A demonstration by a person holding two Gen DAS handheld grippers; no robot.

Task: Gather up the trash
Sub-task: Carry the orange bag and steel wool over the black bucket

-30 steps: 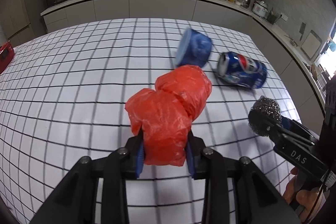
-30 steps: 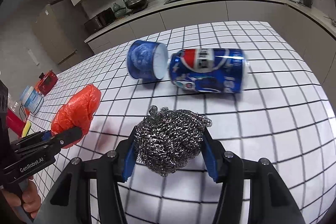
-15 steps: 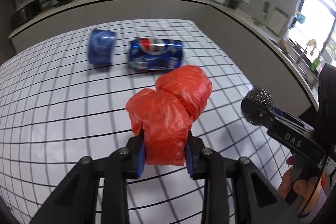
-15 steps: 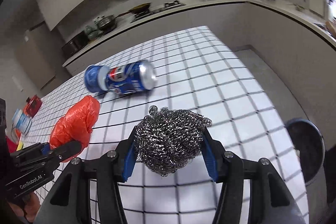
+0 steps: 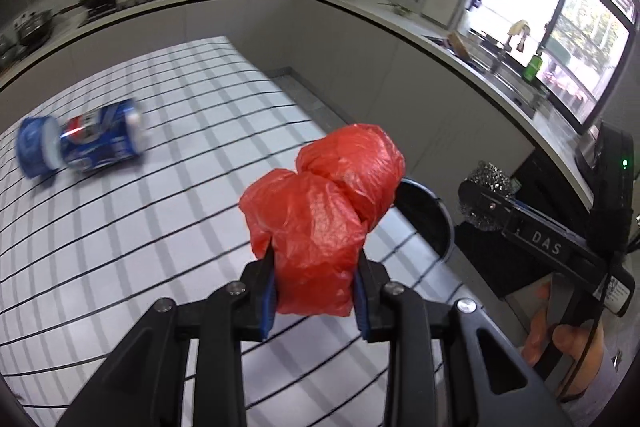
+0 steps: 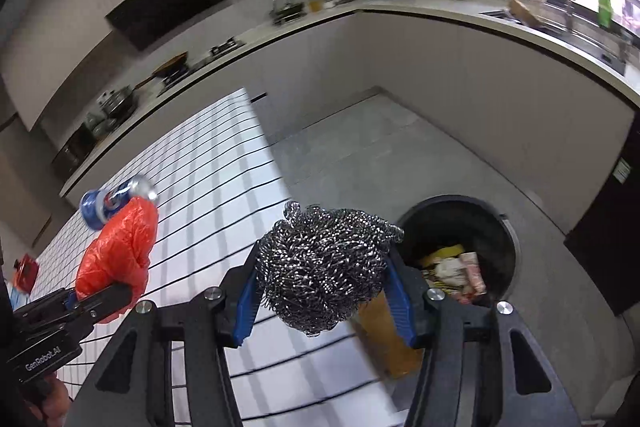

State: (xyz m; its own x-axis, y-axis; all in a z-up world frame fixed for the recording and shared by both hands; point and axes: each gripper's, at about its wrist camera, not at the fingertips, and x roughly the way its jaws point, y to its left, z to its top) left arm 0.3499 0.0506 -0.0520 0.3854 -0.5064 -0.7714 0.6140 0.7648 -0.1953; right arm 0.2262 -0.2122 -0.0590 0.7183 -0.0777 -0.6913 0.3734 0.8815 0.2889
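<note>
Holding trash in both claws, the person stands at the table's edge, near the bin. The left gripper [image 5: 316,291] pinches one red plastic bag [image 5: 324,219] low down, its blue pads pressed into the sides. The bag looks light, soft and crinkly, so I think it could slip if held loosely; that low grip where it bunches up seems a good place. It hangs in the air over the edge of the checked table [image 5: 160,211], just in front of the black bin [image 5: 432,211].

The right gripper [image 6: 324,291] squeezes one steel wool ball [image 6: 320,263] across its middle. The ball looks springy and rough, so I guess it will grip well and not break. It is held up near the open bin [image 6: 460,215], which sits on the floor and already has scraps inside.

Back on the table lie two more things, touching end to end: one blue can [image 5: 104,143] on its side and one blue cup [image 5: 36,151]. They are well away from both claws, towards the table's far side.
</note>
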